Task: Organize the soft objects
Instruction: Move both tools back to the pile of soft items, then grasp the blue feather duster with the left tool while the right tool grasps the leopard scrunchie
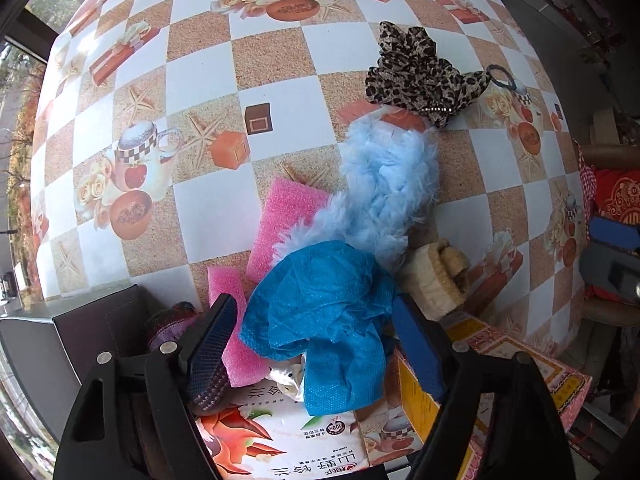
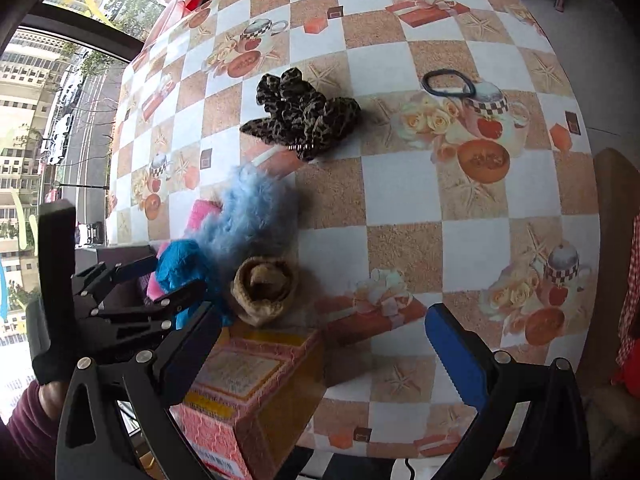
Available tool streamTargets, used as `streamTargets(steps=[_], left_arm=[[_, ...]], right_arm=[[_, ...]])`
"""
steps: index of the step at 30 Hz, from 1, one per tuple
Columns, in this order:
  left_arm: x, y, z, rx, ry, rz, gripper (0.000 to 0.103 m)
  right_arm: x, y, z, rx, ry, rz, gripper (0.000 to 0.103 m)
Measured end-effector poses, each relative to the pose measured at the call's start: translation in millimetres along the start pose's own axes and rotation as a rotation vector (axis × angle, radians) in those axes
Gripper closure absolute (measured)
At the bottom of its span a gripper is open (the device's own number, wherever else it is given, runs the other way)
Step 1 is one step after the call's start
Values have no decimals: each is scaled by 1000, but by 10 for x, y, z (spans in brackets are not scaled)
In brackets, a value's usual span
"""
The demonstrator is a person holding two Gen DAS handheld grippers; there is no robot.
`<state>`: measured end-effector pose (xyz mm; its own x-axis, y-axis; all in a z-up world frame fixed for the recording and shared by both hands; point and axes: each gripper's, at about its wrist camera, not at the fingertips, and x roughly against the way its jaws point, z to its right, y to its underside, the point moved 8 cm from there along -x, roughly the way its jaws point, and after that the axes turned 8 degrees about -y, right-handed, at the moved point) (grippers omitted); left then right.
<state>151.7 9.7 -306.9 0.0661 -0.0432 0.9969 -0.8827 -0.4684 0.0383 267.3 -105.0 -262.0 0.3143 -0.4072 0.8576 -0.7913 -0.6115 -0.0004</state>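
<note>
Soft things lie in a heap on the checked tablecloth (image 2: 472, 240). In the left wrist view, the left gripper (image 1: 316, 340) is open wide, and a crumpled blue cloth (image 1: 320, 304) sits between its two fingers. I cannot tell if the fingers touch the cloth. The cloth hangs over the edge of a printed box (image 1: 288, 444) at 6 o'clock. A fluffy light blue piece (image 1: 384, 192) runs up from the blue cloth toward 1 o'clock. Pink foam sheets (image 1: 280, 216) lie under both of them, poking out toward 9 o'clock. A tan rolled sock (image 1: 436, 280) sits just beside the fluffy piece, at 4 o'clock from it. A leopard print scrunchie (image 1: 420, 72) rests at 1 o'clock on the table, touching the top of the fluffy piece. A thin black hair tie (image 1: 502, 76) lies just beside the scrunchie on its right. A dark brown box (image 1: 92, 328) stands at 8 o'clock, with something purple (image 1: 172, 324) inside. In the right wrist view, the right gripper (image 2: 320, 356) is also open wide and holds nothing. It hangs over the table edge, above a pink and yellow carton (image 2: 248, 392) at 7 o'clock. The sock leans on that carton's far edge. The hair tie lies at 1 o'clock, well apart from the heap.
</note>
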Motion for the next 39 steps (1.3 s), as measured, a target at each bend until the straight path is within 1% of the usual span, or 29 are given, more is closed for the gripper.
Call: streamTargets(steps=[4,9,12,14,18,19,21,22,23,24,26,27,29,30,33,37,39], left_arm=[[81,-104,-79,33,-1,20,20],[209,-283,-225,85,8,56,19],[166,-419,-298,105,-8,53,19],[64,-483,-352,131,-3,27,19],[-199,-535,-373,181,27,-49,19],[-258,-547,-351,176,24,-64,19],[-326,-547,-308,144,12,-83,19],[-334,-553,-284,128,4,-84,19],[-326,-574,-254,116,0,-79,19],[-298,-599,-215,106,2,-70,19],[-194,-682,-77,69,25,-30,19],[-146,-726,19,36,30,-12,19],[-111,-791,248,-65,13,6,19],[-128,-808,367,-124,-7,5,19],[-291,-801,669,-259,-55,-36,19],[-566,-740,816,-332,-117,-113,19],[-639,-733,841,-353,-141,-127,23]], right_arm=[[-186,-483,-59,16,21,36,1],[-490,-1092,-204,92,80,79,1],[-707,-1308,-271,152,122,76,1],[-849,-1355,-274,178,150,62,1],[-1018,-1334,-228,219,181,38,1],[-1026,-1316,-197,225,191,36,3],[-1000,-1272,-137,243,201,45,28],[-960,-1256,-116,261,206,55,36],[-923,-1227,-85,269,202,60,52],[-885,-1209,-35,261,189,60,62],[-811,-1154,122,196,134,56,63],[-767,-1113,211,164,118,59,63],[-684,-1000,392,108,83,59,63],[-641,-928,476,82,67,59,63],[-498,-702,698,25,44,67,63],[-315,-406,882,-38,-5,89,63],[-240,-304,887,-44,-16,98,63]])
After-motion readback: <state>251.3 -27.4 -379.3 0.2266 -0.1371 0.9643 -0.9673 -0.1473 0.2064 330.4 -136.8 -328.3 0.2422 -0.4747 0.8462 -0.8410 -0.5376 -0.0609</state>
